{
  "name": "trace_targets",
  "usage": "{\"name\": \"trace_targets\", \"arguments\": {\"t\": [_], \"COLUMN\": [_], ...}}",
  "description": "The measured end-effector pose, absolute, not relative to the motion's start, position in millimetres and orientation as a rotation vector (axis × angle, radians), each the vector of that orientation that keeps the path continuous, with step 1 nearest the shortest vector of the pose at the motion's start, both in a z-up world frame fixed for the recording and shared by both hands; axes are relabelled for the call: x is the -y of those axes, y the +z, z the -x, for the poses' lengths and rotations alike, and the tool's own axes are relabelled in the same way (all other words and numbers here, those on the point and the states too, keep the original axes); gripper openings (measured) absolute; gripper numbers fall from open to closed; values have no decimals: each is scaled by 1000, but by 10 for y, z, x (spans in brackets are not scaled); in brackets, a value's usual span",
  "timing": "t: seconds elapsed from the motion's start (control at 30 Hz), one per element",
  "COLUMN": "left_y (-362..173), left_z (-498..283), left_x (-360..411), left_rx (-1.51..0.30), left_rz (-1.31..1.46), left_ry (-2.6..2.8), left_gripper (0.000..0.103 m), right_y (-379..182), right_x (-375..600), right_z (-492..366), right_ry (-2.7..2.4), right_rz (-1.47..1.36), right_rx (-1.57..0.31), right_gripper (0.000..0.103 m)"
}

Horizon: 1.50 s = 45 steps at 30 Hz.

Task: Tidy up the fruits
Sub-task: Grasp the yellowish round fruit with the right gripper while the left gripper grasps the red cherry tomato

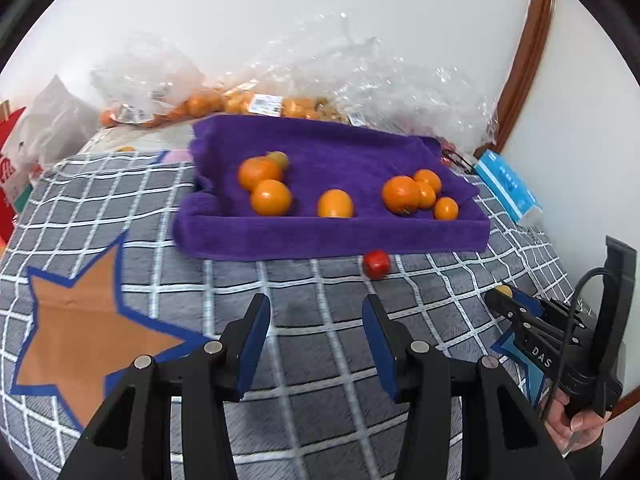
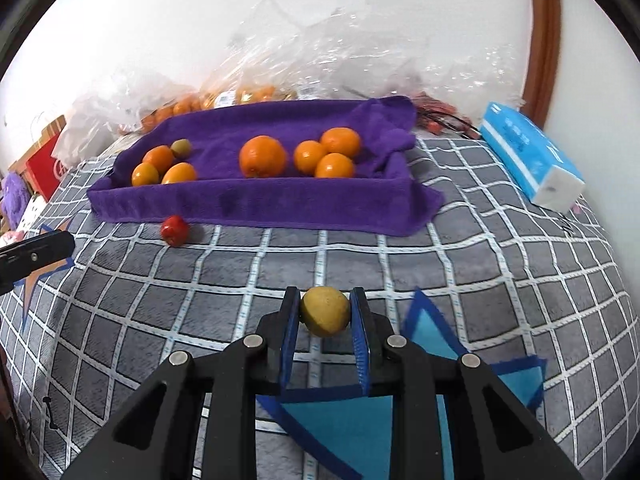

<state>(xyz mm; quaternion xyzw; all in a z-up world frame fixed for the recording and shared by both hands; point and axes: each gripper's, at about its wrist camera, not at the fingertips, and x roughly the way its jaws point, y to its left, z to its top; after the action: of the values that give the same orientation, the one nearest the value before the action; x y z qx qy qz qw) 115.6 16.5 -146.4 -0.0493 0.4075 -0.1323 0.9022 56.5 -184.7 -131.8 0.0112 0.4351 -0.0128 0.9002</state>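
Left wrist: left claw [image 1: 316, 316] wide, empty, above the checked blanket [image 1: 320, 280]. Oranges [image 1: 271, 197] on the purple towel [image 1: 320, 236]; red fruit [image 1: 376, 264] just beside its near edge.

Right wrist: right claw [image 2: 325, 308] clamped on a yellow fruit [image 2: 325, 311]. Tissue pack [image 2: 528, 156] right.
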Motion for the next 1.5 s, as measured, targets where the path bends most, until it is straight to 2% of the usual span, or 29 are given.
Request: {"name": "trace_targets", "arguments": {"t": [0.23,0.7,1.13,1.5], "left_y": [-1534,-1649,-1780,-1703], "left_z": [-1335,-1606,-1736,-1651], "left_x": [133,467,517,432], "left_rx": [-863,-877,-911,-900], "left_rz": [42,21,39,83], "left_ry": [-289,-325,-334,-347], "left_gripper": [46,45,25,24], "right_y": [-1279,-1349,-1347,-1355], "right_x": [1876,2037,2090,2078], "right_z": [-551,-593,-588,-598], "right_ry": [-35,4,20,19], "right_rz": [24,-84,-122,-111], "right_rx": [-875,-916,-910,-913], "right_gripper": [25,25,25,25]}}
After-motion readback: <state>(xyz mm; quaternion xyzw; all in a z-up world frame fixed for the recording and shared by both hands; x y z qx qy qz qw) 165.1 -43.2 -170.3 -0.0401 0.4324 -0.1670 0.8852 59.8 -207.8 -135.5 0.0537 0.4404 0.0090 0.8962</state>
